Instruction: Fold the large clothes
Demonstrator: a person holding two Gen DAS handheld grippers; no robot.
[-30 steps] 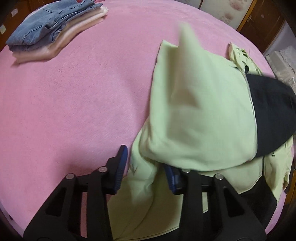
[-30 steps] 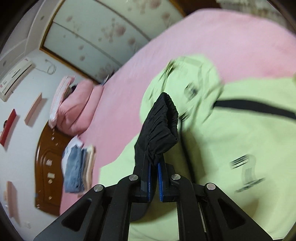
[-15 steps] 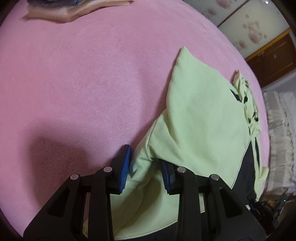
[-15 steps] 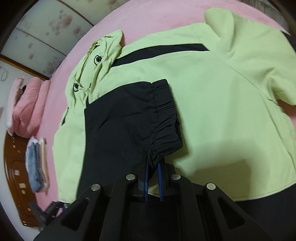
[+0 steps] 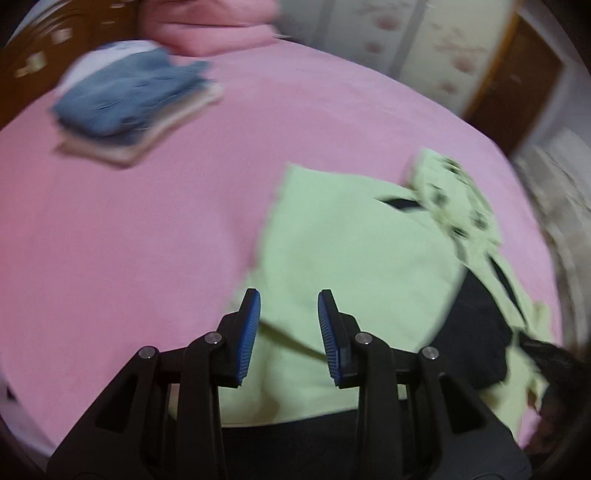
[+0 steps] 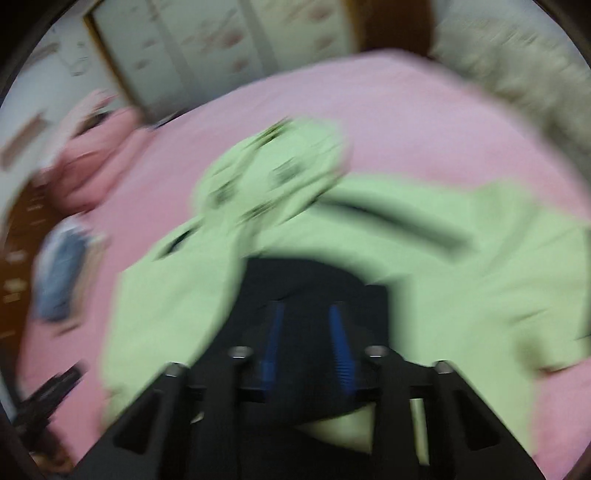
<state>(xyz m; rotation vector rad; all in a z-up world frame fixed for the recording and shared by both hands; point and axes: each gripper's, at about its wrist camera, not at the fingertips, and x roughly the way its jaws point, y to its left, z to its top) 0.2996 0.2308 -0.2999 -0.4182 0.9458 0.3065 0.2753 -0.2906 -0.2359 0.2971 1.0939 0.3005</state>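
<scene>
A light green jacket (image 5: 362, 258) with black parts lies on the pink bed (image 5: 147, 229), one sleeve folded across its body. Its black cuffed sleeve (image 5: 476, 332) lies on top at the right. My left gripper (image 5: 289, 308) is open and empty, just above the jacket's near left edge. In the blurred right wrist view, the jacket (image 6: 480, 273) spreads across the bed and my right gripper (image 6: 306, 314) is open above the black sleeve (image 6: 314, 284), holding nothing.
A stack of folded clothes with blue jeans on top (image 5: 129, 99) sits at the bed's far left, also seen in the right wrist view (image 6: 59, 277). Pink pillows (image 5: 207, 26) and a wooden headboard (image 5: 33, 77) lie beyond. A wardrobe (image 5: 424, 55) stands behind.
My right gripper has let go of the black sleeve, which now lies on the jacket, and has opened. My left gripper has drawn back off the green fabric. Both cameras have tilted up.
</scene>
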